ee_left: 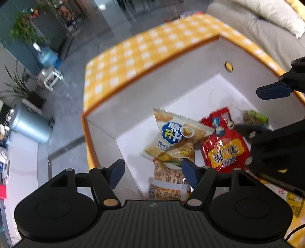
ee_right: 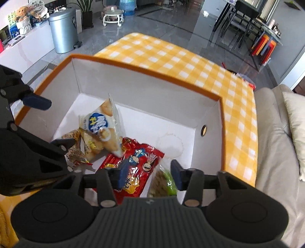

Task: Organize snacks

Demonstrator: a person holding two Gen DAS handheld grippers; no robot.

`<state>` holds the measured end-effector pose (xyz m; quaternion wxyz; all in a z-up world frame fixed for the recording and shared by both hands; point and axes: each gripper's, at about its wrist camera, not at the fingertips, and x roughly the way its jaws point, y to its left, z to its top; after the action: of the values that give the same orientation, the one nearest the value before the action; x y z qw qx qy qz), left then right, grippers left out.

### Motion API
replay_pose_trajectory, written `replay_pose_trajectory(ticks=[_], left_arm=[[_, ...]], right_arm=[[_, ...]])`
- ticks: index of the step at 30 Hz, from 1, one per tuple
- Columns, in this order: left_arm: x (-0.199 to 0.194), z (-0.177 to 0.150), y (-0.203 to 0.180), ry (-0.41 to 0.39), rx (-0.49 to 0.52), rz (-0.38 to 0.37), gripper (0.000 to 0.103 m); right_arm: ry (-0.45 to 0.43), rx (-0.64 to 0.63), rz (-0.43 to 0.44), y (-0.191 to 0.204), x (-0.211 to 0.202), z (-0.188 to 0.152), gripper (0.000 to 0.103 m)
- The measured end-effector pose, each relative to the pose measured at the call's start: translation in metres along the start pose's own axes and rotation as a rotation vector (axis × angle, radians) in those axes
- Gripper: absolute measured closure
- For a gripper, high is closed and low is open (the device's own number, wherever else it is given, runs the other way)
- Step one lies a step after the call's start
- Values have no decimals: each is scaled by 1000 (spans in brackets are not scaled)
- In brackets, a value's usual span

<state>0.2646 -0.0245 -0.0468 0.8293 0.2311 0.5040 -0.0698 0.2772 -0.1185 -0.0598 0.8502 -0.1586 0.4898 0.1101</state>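
Note:
An open box with an orange rim (ee_left: 86, 133) (ee_right: 152, 69) and white inside stands on a yellow checked cloth. Inside lie a white cracker bag with a blue logo (ee_left: 177, 131) (ee_right: 101, 124), a red snack bag (ee_left: 225, 146) (ee_right: 137, 158), a green bag (ee_left: 255, 117) (ee_right: 165, 183), a yellow bag (ee_right: 91, 145) and a seed bag (ee_left: 167, 171). My left gripper (ee_left: 152, 171) (ee_right: 50, 122) hangs open over the seed and cracker bags, gripping nothing. My right gripper (ee_right: 148, 173) (ee_left: 259, 110) is open above the red and green bags, its pads clear of them.
The checked cloth (ee_right: 171, 55) covers the table beyond the box. A beige sofa with a cushion (ee_right: 276, 152) lies to the right. A metal bin (ee_right: 63, 30) and a small white stool (ee_right: 112, 16) stand on the grey floor. A yellow pack (ee_left: 293, 200) lies outside the box.

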Motion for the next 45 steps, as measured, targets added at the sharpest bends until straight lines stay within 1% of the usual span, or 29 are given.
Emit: replay_pose_trajectory(ticks=[2, 7, 12, 13, 17, 21, 24, 26, 28, 32, 35, 38, 43, 45], left_arm=[[-11, -2, 0, -38, 7, 22, 21], [-32, -8, 1, -96, 2, 43, 21], [-54, -20, 0, -137, -13, 69, 21], [-59, -23, 1, -143, -16, 73, 21], [-78, -36, 3, -168, -54, 64, 21], [-97, -51, 3, -203, -102, 38, 21], [-110, -65, 2, -229, -130, 1, 21], [-116, -74, -1, -241, -148, -22, 21], [-121, -83, -4, -250, -172, -46, 21], [-124, -101, -11, -246, -193, -107, 21], [-122, -115, -17, -238, -209, -132, 21], [-119, -130, -22, -233, -230, -172, 21], [-110, -152, -35, -214, -216, -222, 21], [-104, -158, -39, -201, -226, -246, 22]], right_arm=[[-27, -5, -10, 0, -8, -1, 44], [-83, 0, -34, 0, -31, -8, 38], [-135, 37, -44, -2, -57, -20, 35], [-145, 45, -44, -3, -63, -23, 33], [-180, 69, -47, -2, -84, -37, 32], [-203, 109, -46, 1, -100, -54, 31], [-213, 137, -39, 2, -113, -69, 30], [-219, 150, -37, 5, -119, -78, 27], [-223, 171, -30, 7, -125, -89, 26], [-221, 223, -3, 10, -132, -112, 24], [-220, 247, 4, 13, -134, -129, 22], [-230, 265, 12, 17, -135, -148, 20], [-233, 304, 16, 18, -130, -181, 21], [-231, 325, 12, 18, -127, -194, 22]])
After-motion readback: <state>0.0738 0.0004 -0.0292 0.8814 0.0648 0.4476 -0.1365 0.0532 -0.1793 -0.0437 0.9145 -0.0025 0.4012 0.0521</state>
